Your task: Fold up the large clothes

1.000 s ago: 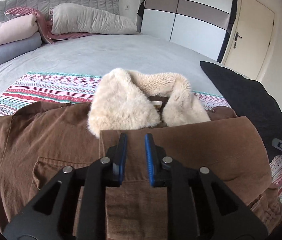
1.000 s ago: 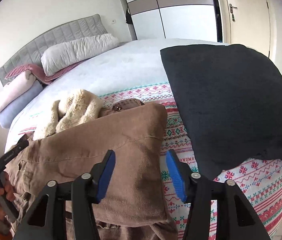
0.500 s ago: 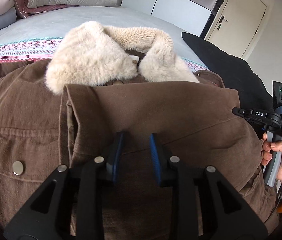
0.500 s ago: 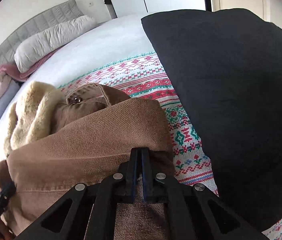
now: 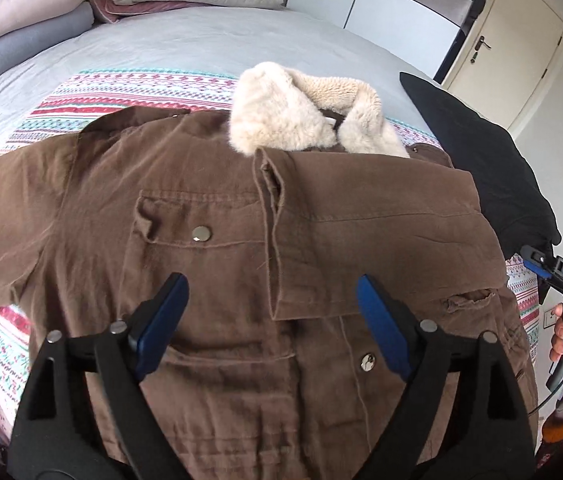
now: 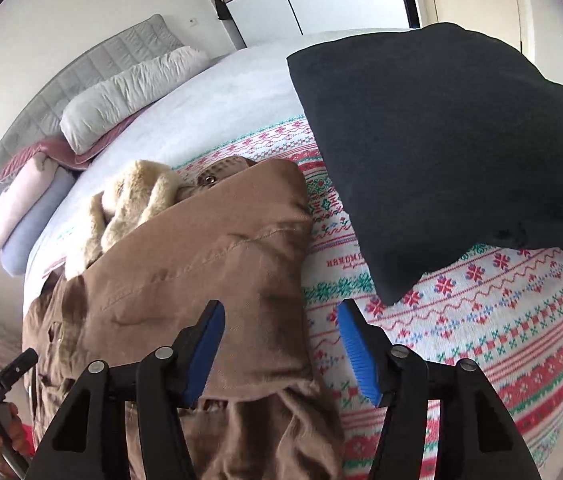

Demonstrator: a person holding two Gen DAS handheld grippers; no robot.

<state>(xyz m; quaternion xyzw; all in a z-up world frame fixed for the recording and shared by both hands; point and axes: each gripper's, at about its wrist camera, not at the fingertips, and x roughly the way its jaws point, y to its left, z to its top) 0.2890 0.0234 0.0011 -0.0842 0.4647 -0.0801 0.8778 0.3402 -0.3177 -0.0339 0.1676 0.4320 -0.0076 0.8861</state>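
The brown jacket lies face up across the middle of the left wrist view, on the patterned blanket that covers the bed, with its cream fleece collar toward the top centre of the frame. One sleeve is already laid across the chest on the right half of the frame, its cuff edge ending just above the middle of the lower frame; the other sleeve spreads out flat at the left edge. To do this step well, the judgement is that the spread sleeve should be taken near its cuff or outer seam, lifted only a little and brought across so it lies flat and parallel to the one already folded, with creases smoothed before the body is doubled over. The left gripper hangs above the jacket's front at the lower centre of its view, jaws wide apart and holding nothing; whether the tips brush the cloth cannot be told. The right gripper sits at the lower centre of its own view, jaws likewise spread and empty, one blue pad over the folded sleeve's edge and the other over the blanket. A black garment fills the upper right of that view, apart from the jacket.
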